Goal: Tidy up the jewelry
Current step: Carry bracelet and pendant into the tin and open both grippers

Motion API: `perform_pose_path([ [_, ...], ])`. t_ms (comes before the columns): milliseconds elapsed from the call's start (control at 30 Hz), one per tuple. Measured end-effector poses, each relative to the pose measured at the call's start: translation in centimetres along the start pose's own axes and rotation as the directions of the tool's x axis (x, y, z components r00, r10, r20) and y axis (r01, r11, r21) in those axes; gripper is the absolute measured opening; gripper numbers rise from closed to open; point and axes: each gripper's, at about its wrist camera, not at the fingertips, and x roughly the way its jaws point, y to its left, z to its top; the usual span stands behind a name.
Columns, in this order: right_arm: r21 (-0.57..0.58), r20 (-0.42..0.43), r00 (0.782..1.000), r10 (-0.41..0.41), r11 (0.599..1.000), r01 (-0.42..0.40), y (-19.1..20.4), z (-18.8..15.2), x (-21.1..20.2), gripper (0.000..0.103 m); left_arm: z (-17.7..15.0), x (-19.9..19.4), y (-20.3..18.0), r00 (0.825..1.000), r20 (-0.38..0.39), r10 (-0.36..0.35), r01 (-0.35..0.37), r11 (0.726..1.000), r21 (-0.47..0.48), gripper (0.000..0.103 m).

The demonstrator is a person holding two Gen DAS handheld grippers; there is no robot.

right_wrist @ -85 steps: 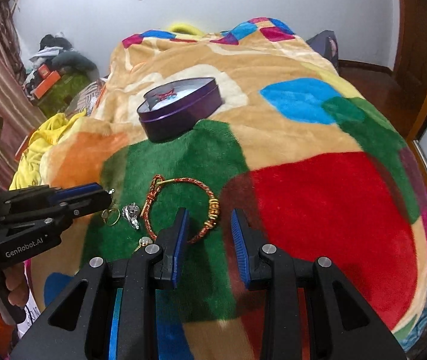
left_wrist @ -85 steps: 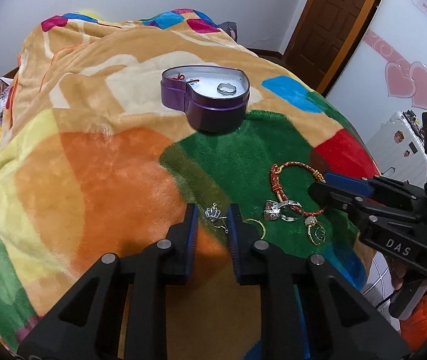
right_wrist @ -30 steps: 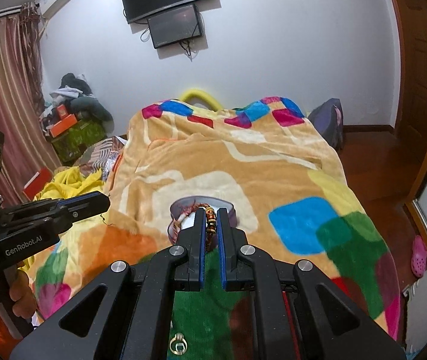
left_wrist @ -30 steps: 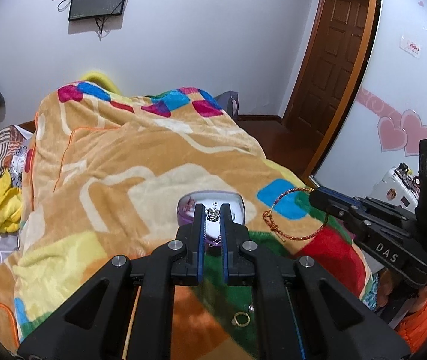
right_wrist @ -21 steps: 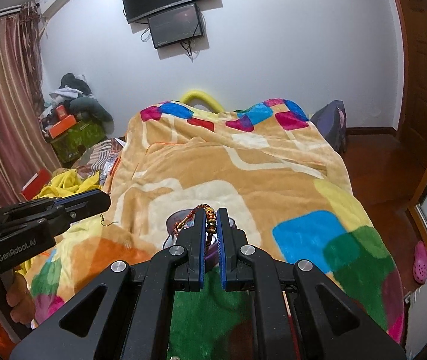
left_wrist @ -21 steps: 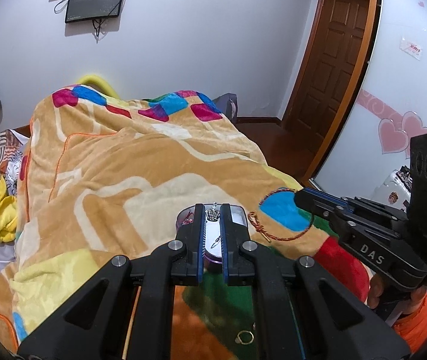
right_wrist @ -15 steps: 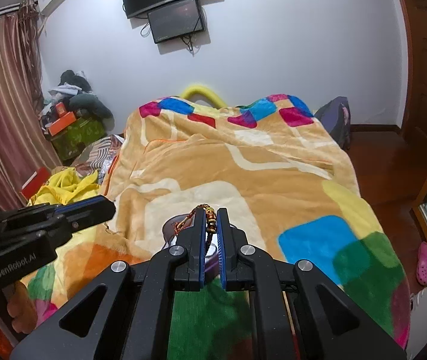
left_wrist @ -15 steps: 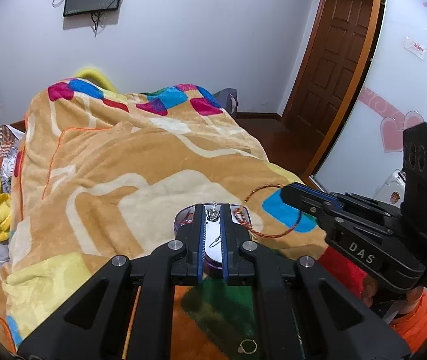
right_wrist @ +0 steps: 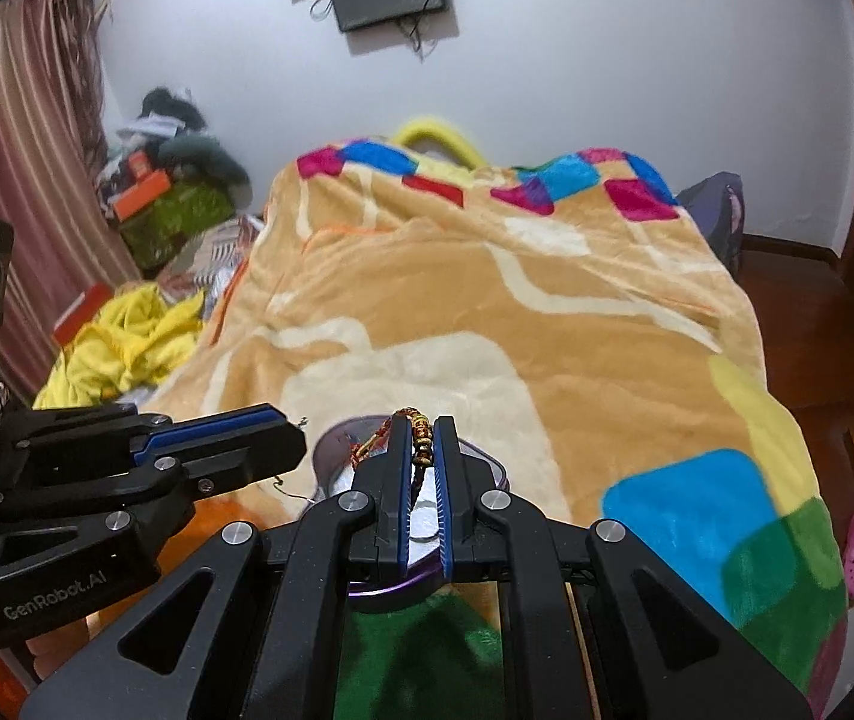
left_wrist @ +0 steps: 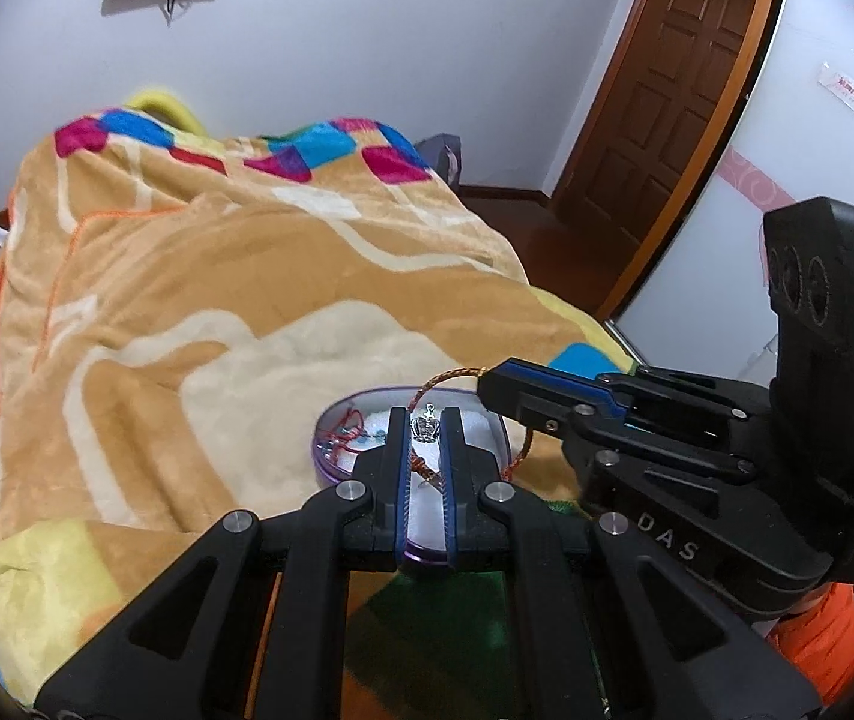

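Evidently mid-delivery above the purple heart-shaped tin [left_wrist: 330, 456], the left gripper [left_wrist: 425, 429] pinched a small silver crown charm [left_wrist: 425, 427] while the right gripper [right_wrist: 420, 441] clamped a red-and-gold braided bracelet [right_wrist: 422, 433]; releasing both likely came next.

Both grippers are black plastic with silver screws and blue pads on the fingers [left_wrist: 404, 468] — white lettering behind them (DAS, GenRobot.AI) — plus an orange sleeve [left_wrist: 817, 654].

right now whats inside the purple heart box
White lining and a small red-and-blue piece at its left show inside the purple heart box. Both tongs and the jewelry they hold cover the rest.
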Motion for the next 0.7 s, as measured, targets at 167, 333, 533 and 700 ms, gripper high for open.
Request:
perform_pose_path([
  [167, -0.020, -0.046, 0.999, -0.008, 1.000, 0.007, -0.5, -0.1, 0.8, 0.006, -0.1, 1.6, 0.2, 0.999, -0.043, -0.009, 0.009, 1.000, -0.005, 0.007],
  [333, -0.021, -0.075, 0.997, -0.010, 1.000, 0.008, -1.0, 0.0, 1.3, 0.006, -0.2, 2.3, -0.1, 0.997, -0.074, -0.010, 0.011, 1.000, 0.017, 0.007],
  [533, -0.012, -0.119, 0.993, 0.005, 1.000, -0.007, -1.4, 0.0, 1.7, 0.007, -0.2, 2.3, -0.5, 0.997, -0.076, 0.009, -0.006, 0.999, 0.044, 0.007],
  [700, -0.022, -0.123, 0.992, -0.015, 1.000, 0.012, -1.2, 0.0, 1.5, 0.014, -0.2, 1.6, -0.7, 0.998, -0.052, 0.027, -0.024, 0.998, 0.058, 0.007],
])
